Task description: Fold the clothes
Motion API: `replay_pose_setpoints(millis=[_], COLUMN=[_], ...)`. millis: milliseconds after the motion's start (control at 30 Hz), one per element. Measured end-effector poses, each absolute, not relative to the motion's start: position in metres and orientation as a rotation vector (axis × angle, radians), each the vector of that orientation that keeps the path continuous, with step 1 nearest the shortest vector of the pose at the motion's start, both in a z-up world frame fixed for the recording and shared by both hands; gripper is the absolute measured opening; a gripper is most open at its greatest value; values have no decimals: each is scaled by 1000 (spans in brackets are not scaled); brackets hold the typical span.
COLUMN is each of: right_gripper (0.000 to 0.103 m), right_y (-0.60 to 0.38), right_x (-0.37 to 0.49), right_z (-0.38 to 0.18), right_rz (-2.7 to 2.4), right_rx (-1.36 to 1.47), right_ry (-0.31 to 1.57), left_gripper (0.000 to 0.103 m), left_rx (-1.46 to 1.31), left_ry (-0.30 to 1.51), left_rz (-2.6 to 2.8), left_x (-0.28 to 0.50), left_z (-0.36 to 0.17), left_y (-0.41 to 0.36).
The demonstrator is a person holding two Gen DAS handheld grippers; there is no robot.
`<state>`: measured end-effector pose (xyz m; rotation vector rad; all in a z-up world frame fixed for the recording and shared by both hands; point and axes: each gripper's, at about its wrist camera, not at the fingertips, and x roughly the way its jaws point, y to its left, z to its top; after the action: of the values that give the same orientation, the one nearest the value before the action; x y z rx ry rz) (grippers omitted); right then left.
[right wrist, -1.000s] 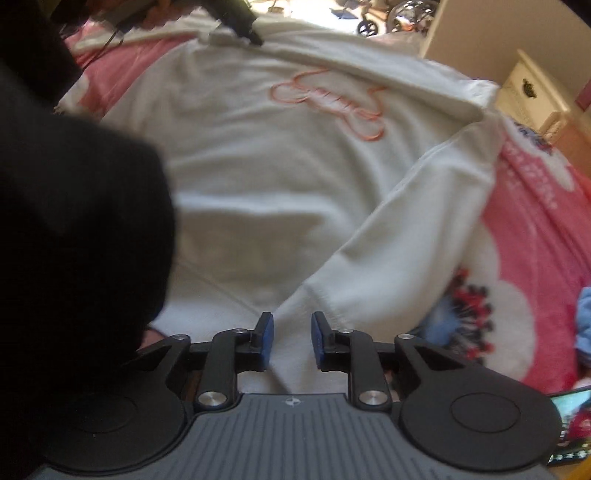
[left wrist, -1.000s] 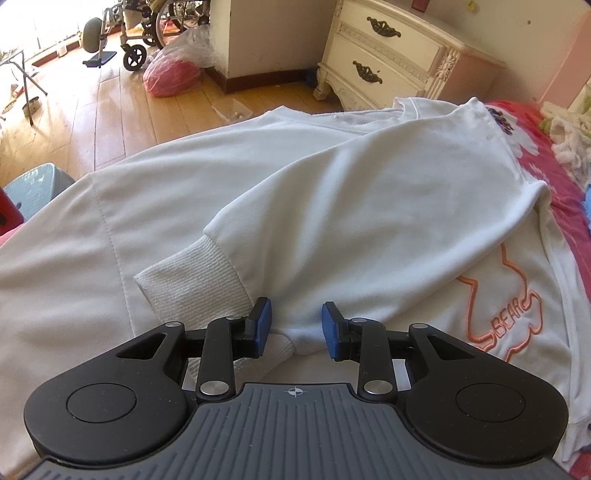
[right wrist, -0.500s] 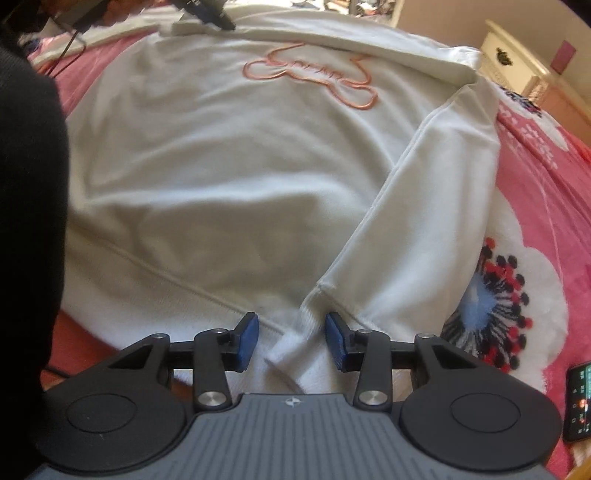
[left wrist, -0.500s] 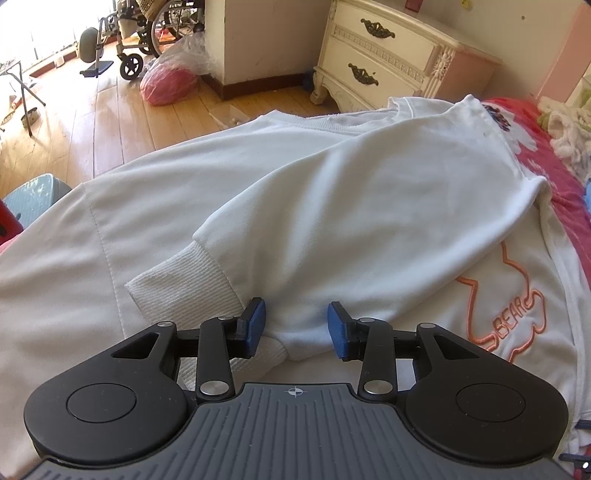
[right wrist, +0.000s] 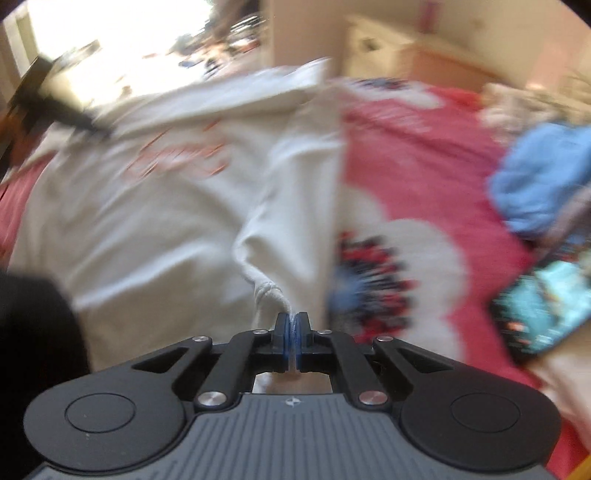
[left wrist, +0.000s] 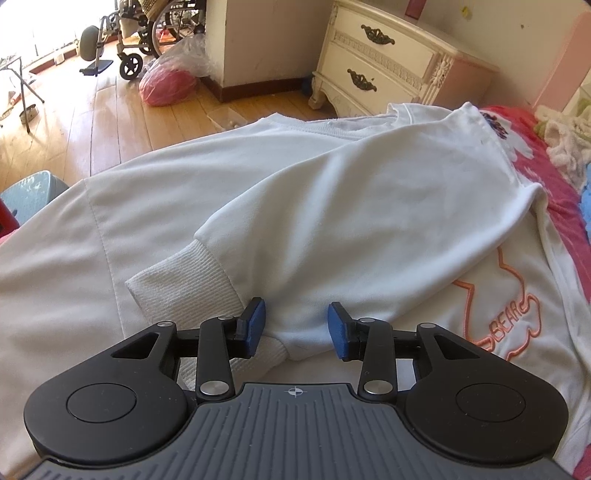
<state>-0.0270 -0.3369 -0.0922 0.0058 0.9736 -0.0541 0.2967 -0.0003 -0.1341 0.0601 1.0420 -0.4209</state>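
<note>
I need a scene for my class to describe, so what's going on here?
A person is folding a white sweatshirt on a red bedspread with two handheld grippers. The right gripper is shut on the cuff of one sleeve. The left gripper is open, with the other sleeve, already folded across the body, between its pads.

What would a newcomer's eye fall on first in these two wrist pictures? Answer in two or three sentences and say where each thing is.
First, the big white sweatshirt spread over the pink flowered bedspread, one sleeve folded across its chest beside the orange bear outline. Next, the right gripper, shut on the other sleeve's cuff in a blurred picture, while the left gripper stands open around a fold of the folded sleeve. Behind stand a cream nightstand and a wheelchair.
</note>
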Motion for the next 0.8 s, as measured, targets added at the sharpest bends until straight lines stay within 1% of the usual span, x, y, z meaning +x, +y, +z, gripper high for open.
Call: replay_pose_setpoints(millis=[167, 533, 667, 800], right_gripper=[2, 2, 2, 4], right_y=[-385, -425, -429, -436], right_x=[-36, -64, -69, -73], right_z=[-82, -121, -133, -127], right_rz=[-237, -424, -446, -521], right_rx=[103, 312, 340, 298], right_ry=[940, 1016, 1013, 1018], left_gripper=[37, 38, 38, 38], left_rx=[44, 62, 67, 66], left_ry=[1044, 1044, 1043, 1041], left_rz=[-416, -418, -421, -421], left_x=[296, 294, 294, 294], left_z=[-132, -131, -131, -132], left_y=[1, -2, -3, -3])
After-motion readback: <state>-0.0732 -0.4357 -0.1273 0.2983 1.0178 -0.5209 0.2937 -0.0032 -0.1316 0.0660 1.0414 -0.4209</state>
